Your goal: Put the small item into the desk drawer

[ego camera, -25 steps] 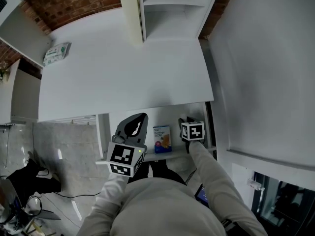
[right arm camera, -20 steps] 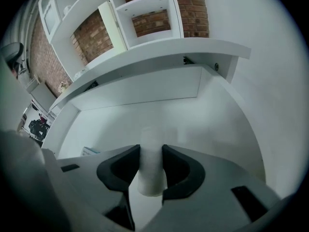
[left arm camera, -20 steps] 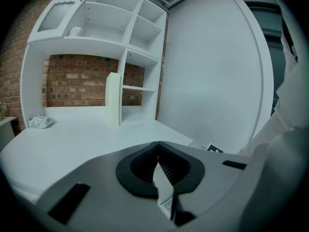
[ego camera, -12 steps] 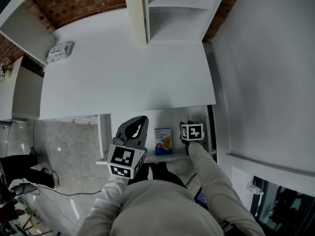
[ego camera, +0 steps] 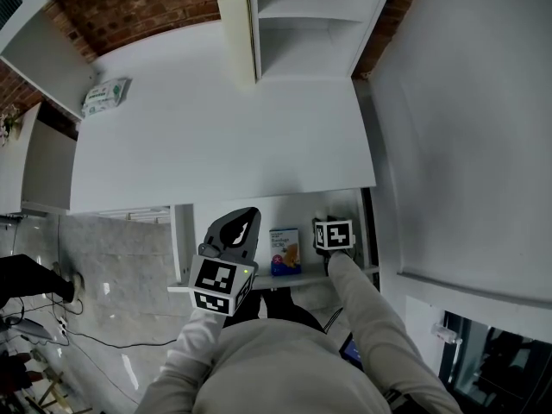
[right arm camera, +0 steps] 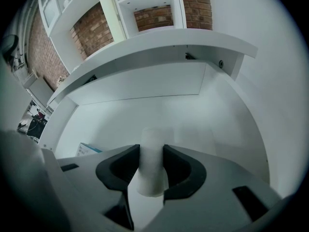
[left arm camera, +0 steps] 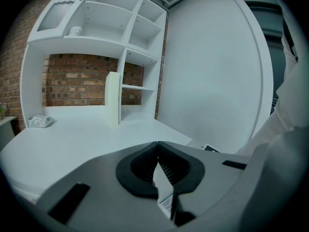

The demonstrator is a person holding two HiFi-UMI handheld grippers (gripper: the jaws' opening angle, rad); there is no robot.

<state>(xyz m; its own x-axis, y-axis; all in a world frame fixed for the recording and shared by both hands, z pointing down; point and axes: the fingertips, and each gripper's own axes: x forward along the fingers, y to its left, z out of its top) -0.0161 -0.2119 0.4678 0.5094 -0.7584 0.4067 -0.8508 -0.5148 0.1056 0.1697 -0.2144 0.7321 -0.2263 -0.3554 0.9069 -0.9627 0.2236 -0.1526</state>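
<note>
The desk drawer [ego camera: 259,210] is pulled out below the white desktop [ego camera: 224,128]. My right gripper [ego camera: 322,223] reaches into its right side. In the right gripper view a small white cylinder [right arm camera: 150,163] stands upright between the jaws of that gripper [right arm camera: 151,151]. Both pads still touch it while the jaws are opening. A blue box [ego camera: 285,250] lies in the drawer's middle, and its corner [right arm camera: 88,150] shows left of the right gripper. My left gripper [ego camera: 241,221] hovers over the drawer's left front. Its jaws [left arm camera: 158,146] are shut and empty.
A pack of wipes [ego camera: 106,96] lies at the desk's far left corner. A white shelf unit [ego camera: 293,15] rises at the back against the brick wall. A white wall [ego camera: 466,128] closes the right side. The drawer's back panel [right arm camera: 145,83] is close ahead.
Both grippers stay almost where they were at the drawer. The head view has shifted slightly. The blue box has not moved.
</note>
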